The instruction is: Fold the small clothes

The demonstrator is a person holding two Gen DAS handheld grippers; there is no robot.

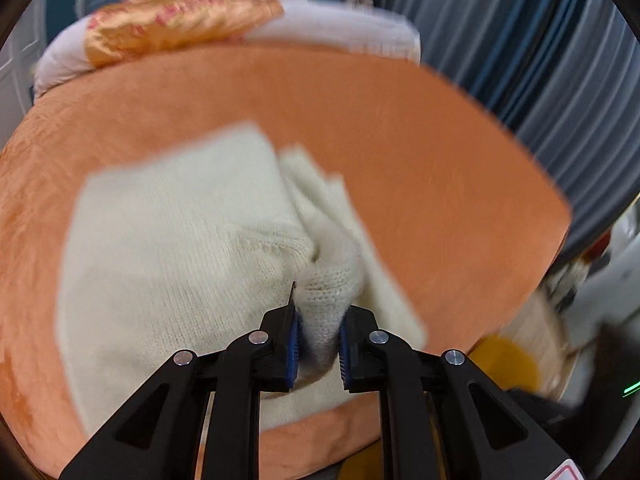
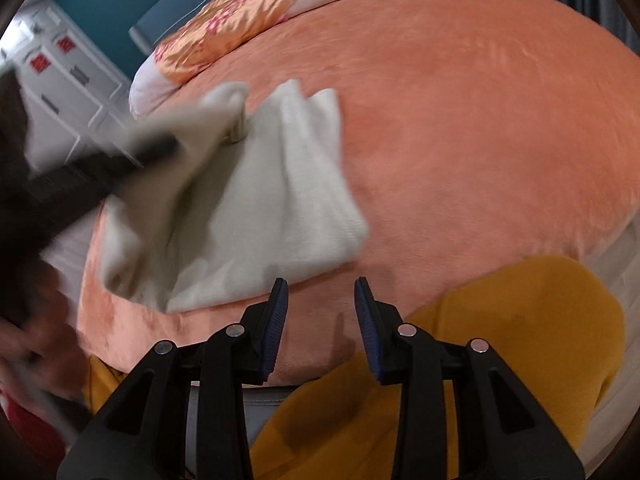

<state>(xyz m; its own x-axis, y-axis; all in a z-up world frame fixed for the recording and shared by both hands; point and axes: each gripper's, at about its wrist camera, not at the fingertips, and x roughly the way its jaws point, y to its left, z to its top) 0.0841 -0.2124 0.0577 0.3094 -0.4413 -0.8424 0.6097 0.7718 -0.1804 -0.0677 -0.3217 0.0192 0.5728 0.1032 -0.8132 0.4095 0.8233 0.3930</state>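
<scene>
Left hand-held gripper [image 1: 318, 338] pinches a cream knitted garment [image 1: 172, 248] lying diagonally on the orange bed [image 1: 420, 140]; right hand-held gripper [image 2: 321, 330] gapes empty.

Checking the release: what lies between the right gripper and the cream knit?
Only bare orange blanket, in the right wrist view; right gripper holds nothing, short of the knit.

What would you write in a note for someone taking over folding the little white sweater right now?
Left hand-held gripper: shut on a bunched bit of the cream knitted sweater, lifting that part.
Right hand-held gripper: open, holding nothing, over the near edge of the orange plush bedspread.
Sweater: on the bedspread, partly folded over itself, one side raised by the left gripper.
Mustard-yellow cloth: at the near edge below the right gripper, untouched.
Left to do: lay the held part down, finish and flatten the fold.
</scene>
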